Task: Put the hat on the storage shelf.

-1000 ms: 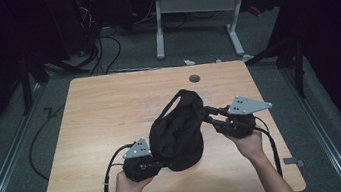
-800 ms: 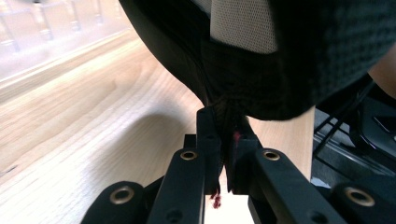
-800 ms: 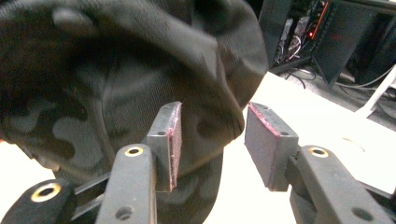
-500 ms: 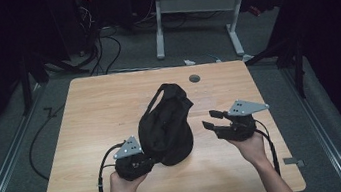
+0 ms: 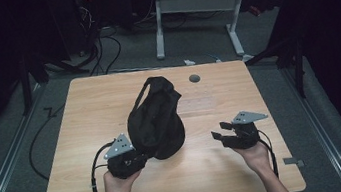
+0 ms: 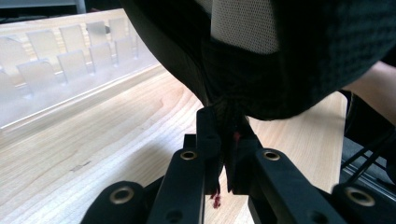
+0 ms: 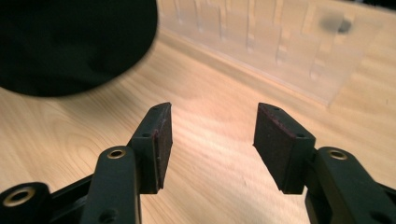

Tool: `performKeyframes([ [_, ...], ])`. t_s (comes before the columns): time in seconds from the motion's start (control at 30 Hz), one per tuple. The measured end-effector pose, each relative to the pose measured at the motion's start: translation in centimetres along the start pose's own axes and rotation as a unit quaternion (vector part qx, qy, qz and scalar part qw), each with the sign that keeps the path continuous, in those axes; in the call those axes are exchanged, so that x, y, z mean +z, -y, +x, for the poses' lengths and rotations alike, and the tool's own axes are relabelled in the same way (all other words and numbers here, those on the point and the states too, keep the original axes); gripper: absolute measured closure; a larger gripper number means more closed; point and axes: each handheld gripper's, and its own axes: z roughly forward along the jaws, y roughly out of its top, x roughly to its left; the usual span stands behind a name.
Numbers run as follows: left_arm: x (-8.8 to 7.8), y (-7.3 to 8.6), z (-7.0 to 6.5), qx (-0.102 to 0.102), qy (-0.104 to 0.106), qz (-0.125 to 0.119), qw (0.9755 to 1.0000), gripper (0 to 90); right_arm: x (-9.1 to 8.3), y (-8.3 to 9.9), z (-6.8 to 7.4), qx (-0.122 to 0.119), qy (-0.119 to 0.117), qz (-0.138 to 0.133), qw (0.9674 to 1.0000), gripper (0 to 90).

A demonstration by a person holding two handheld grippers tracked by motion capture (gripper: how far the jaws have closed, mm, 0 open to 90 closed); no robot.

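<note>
A black fabric bag [image 5: 155, 118] stands tilted on the wooden table [image 5: 86, 118], its upper end leaning toward the far side. My left gripper [image 5: 139, 157] is at the bag's near left bottom edge, shut on a fold of its fabric [image 6: 229, 116]. The bag [image 6: 280, 51] hangs over the left gripper [image 6: 226, 154], with a pale mesh patch [image 6: 243, 23] visible. My right gripper [image 5: 220, 133] hovers to the right of the bag, apart from it, jaws open and empty. In the right gripper view its open jaws [image 7: 210, 135] face bare wood, with the bag [image 7: 70, 42] at upper left.
A small dark round grommet [image 5: 194, 78] sits near the table's far edge. A clear plastic ribbed strip [image 7: 280, 51] lies on the table beyond the right gripper. Cables and a desk frame [image 5: 197, 16] stand on the floor behind the table.
My right gripper has let go of the bag, opened and drawn back to the right. The left gripper has pulled the bag leftward and it has tilted over.
</note>
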Motion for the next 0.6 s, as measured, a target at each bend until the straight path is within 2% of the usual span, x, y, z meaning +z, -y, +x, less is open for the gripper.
performKeyframes([
  [0.07, -0.1, -0.2, 0.0, 0.001, -0.002, -0.005, 1.0000, 85.8, 0.2, 0.4, -0.1, 0.002, 0.002, 0.005, 1.0000, 45.1],
  [0.17, -0.2, -0.4, 0.0, 0.003, -0.008, -0.014, 0.9999, 85.9, 1.0, 1.5, -0.3, 0.018, 0.007, 0.020, 0.9996, 43.5],
  [0.23, -0.3, -0.6, 0.1, 0.006, -0.016, -0.022, 0.9996, 85.8, 1.5, 2.6, -0.2, 0.016, 0.035, 0.023, 0.9990, 40.9],
  [0.4, -0.6, -1.3, 0.4, 0.005, -0.025, -0.046, 0.9986, 85.9, 2.1, 3.8, -0.3, 0.022, 0.056, 0.031, 0.9977, 39.4],
  [0.43, -0.6, -1.4, 0.4, 0.006, -0.026, -0.051, 0.9983, 85.8, 2.3, 4.2, -0.4, 0.025, 0.065, 0.031, 0.9971, 37.9],
  [0.6, -1.2, -1.7, 0.5, 0.010, -0.036, -0.068, 0.9970, 85.8, 2.8, 5.1, -0.2, 0.022, 0.076, 0.018, 0.9967, 37.2],
])
